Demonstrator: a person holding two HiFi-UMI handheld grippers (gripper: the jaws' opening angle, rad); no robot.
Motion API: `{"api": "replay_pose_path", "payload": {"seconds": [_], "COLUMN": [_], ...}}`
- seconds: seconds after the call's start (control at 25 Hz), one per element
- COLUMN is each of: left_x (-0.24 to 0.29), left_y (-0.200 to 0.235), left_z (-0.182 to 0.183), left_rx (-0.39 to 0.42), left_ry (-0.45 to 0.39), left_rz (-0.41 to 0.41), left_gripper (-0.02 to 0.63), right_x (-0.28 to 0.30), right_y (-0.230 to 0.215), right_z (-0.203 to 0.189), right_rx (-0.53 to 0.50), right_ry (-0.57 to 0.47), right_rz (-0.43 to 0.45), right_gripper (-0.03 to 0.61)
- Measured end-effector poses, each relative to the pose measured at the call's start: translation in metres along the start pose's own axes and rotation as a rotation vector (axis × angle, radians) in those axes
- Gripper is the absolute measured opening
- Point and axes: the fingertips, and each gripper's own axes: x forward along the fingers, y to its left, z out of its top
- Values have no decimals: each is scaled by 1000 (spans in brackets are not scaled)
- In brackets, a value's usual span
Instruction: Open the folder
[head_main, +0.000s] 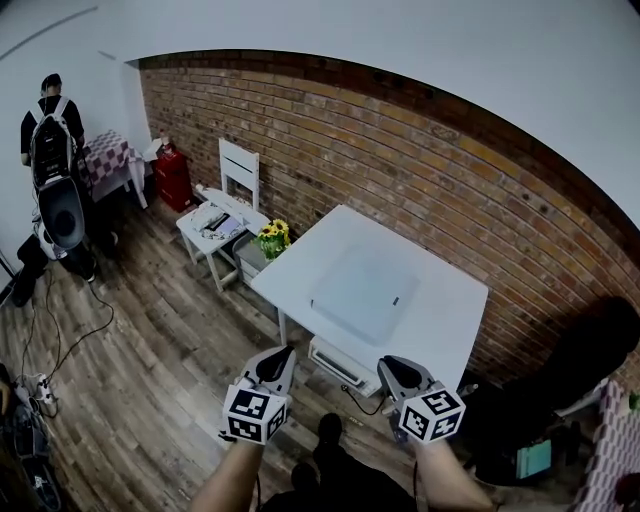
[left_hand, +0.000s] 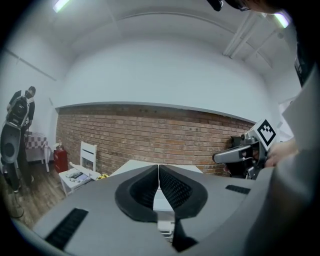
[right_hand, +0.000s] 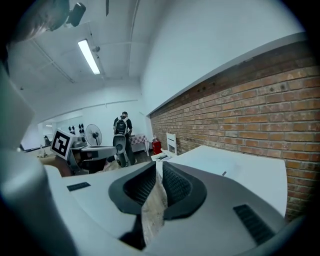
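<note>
A pale, translucent folder (head_main: 365, 290) lies flat and closed in the middle of the white table (head_main: 445, 300). Both grippers hover side by side in front of the table's near edge, short of the folder. The left gripper (head_main: 285, 352) is shut with nothing in it; in the left gripper view its jaws (left_hand: 158, 167) meet at the tips and point at the table (left_hand: 132, 167). The right gripper (head_main: 385, 365) is empty too. In the right gripper view its jaws (right_hand: 157, 164) stand almost together, with only a thin slit between them, and the table (right_hand: 240, 170) lies to their right.
A brick wall (head_main: 400, 150) runs behind the table. To the left stand a small white side table (head_main: 215, 228), a white chair (head_main: 238, 165) and yellow flowers (head_main: 272, 234). A white box (head_main: 345, 362) sits under the table. A person with a backpack (head_main: 50, 130) stands far left. A dark chair (head_main: 575, 365) is at right.
</note>
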Motion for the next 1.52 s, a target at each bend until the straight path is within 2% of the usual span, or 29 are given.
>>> {"api": "replay_pose_path", "payload": {"seconds": [0.24,0.52,0.72,0.92,1.2,1.52], "left_x": [61,166,229,283,347,377], "left_y": [20,63,82,89,97,101], "left_z": [-3,-2,7,0,-24,-52], "left_rx": [29,39,94,94,92,159], "left_ry": [44,118,181,231,293,377], "left_rz": [-29,-48,-91,-166,-364,-695], "left_gripper": [20,21,23,23,25,40], "right_x": [47,130,179,202,212,213], "right_y": [-50,-124,-163,-190,-216,-202], "right_z": [-3,4,15,15,-1,-25], "right_rx": [34,98,148,181,267,432], "right_ry": [27,59,68,84,124,117], "right_rz": [-31,-48,-51,-81,-250,-566], "right_gripper": [92,146,197,229,278,316]}}
